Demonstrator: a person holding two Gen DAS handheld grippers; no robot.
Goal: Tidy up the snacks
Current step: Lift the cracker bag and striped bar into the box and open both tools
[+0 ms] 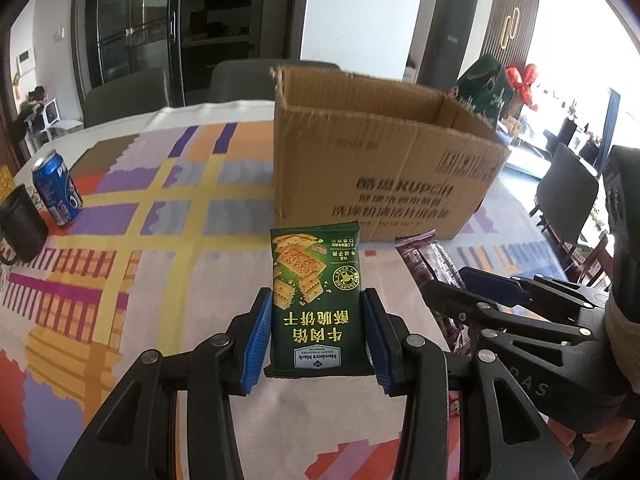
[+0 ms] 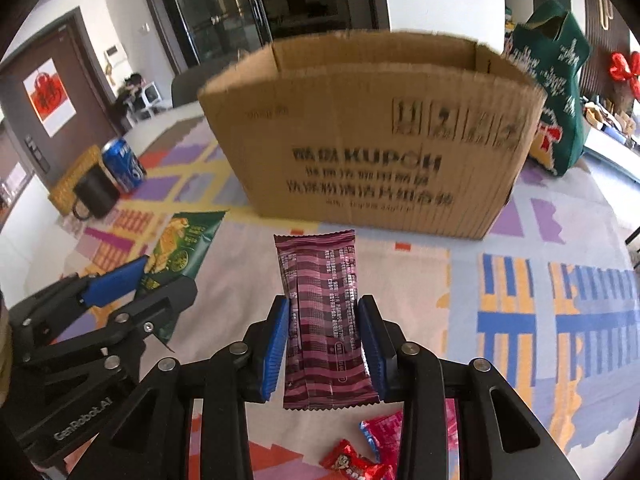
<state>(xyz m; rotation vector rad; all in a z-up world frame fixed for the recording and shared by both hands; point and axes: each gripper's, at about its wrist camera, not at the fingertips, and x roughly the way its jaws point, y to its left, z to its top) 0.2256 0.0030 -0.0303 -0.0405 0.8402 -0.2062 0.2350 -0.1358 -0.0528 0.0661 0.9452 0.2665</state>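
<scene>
Green packet (image 1: 316,300): one counted; held clear of the cloth, in front of the box, its long axis lying along the fingers and pointing toward the box; print is seen upside down from the left wrist view.
Left gripper (image 1: 318,330): closed on the green packet, blue pads (image 1: 256,340) pressed to its two long edges.
Maroon packet (image 2: 326,320): one counted; a long bar wrapper, long axis along the fingers, crimped far end pointed at the box.
Right gripper (image 2: 326,346): closed on the maroon packet, both pads (image 2: 276,344) against its sides.
Grippers, relation: side by side, each seen at the edge of the other's view, well short of the box.
Box (image 1: 380,156): one, brown cardboard, open at the top, set on the cloth beyond both packets; contents cannot be told.
Red sweets (image 2: 360,460): at least three small wrappers counted on the cloth under the right gripper; the exact count is hidden by the fingers.
Can (image 1: 56,188): one, blue, upright at far left.
Mug (image 1: 20,224): one, black, just beside the can.
Cloth (image 1: 160,240): patterned in yellow, purple, orange and white.
</scene>
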